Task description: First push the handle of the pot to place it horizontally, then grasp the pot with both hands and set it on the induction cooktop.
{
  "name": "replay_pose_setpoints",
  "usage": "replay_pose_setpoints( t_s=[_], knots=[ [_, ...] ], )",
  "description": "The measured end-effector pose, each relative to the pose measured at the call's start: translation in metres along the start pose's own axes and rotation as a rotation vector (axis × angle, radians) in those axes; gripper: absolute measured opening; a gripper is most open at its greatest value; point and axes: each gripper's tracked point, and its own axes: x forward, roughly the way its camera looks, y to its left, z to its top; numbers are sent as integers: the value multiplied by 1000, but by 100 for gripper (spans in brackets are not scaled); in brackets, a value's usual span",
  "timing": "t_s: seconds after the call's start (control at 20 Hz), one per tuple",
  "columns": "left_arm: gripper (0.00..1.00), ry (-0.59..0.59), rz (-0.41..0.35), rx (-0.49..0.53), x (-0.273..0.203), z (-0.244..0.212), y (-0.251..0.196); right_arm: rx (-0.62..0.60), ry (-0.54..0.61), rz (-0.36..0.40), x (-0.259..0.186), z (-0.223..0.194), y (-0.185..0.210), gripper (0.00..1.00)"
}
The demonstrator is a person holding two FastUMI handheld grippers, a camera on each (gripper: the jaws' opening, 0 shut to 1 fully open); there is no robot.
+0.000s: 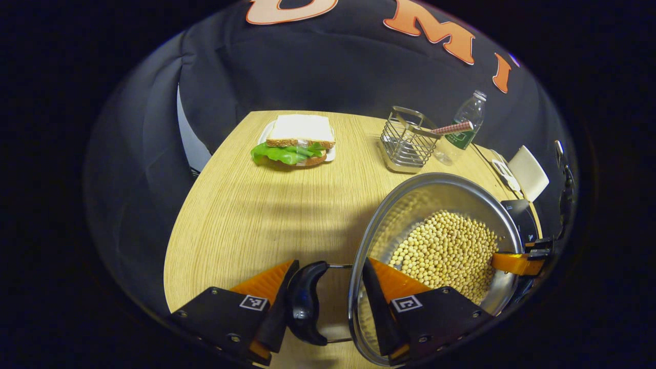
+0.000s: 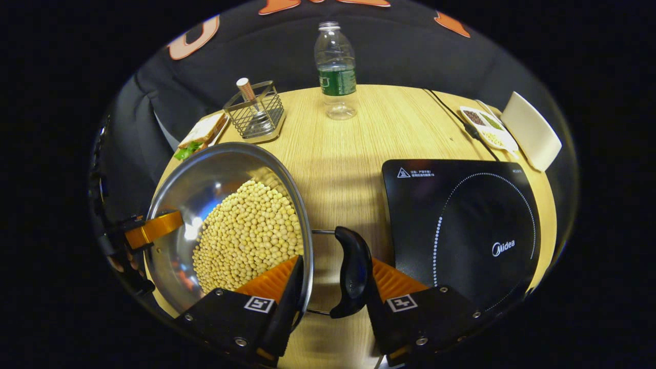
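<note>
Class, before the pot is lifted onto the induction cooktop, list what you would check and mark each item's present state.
1. Left gripper straddles the pot's left handle: ok.
2. Right gripper straddles the right handle: ok.
3. Fingers pressing firmly on both handles: cannot tell.
4. Induction cooktop top bare: ok.
5. Soybeans lie below the rim: ok.

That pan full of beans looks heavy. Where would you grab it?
By its two black side handles, one gripper from each side. They stick out past the pot's steel rim on wire loops, opposite each other, so the soybeans should stay level.
</note>
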Motion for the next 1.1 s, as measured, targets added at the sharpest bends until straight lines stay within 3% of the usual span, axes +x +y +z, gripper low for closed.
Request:
replay_pose_setpoints(
  t_s=[0.55, 0.65, 0.85, 0.9, 1.1],
  knots=[
    [70, 40, -18, -10, 5, -3, -1, 47, 19, 7, -1, -2, 1, 59],
    [73, 47, -1, -13, 4, -3, 0, 50, 23, 6, -1, -1, 1, 59],
    [69, 28, 33, 15, -6, -1, -7, 59, 58, 26, -2, 1, 2, 53],
    [65, 20, 39, 27, -4, 1, -11, 51, 42, 31, -1, 6, 3, 52],
    [64, -42, 56, 7, -15, 14, -16, 38, -31, 51, -8, 17, -10, 51]
  ],
)
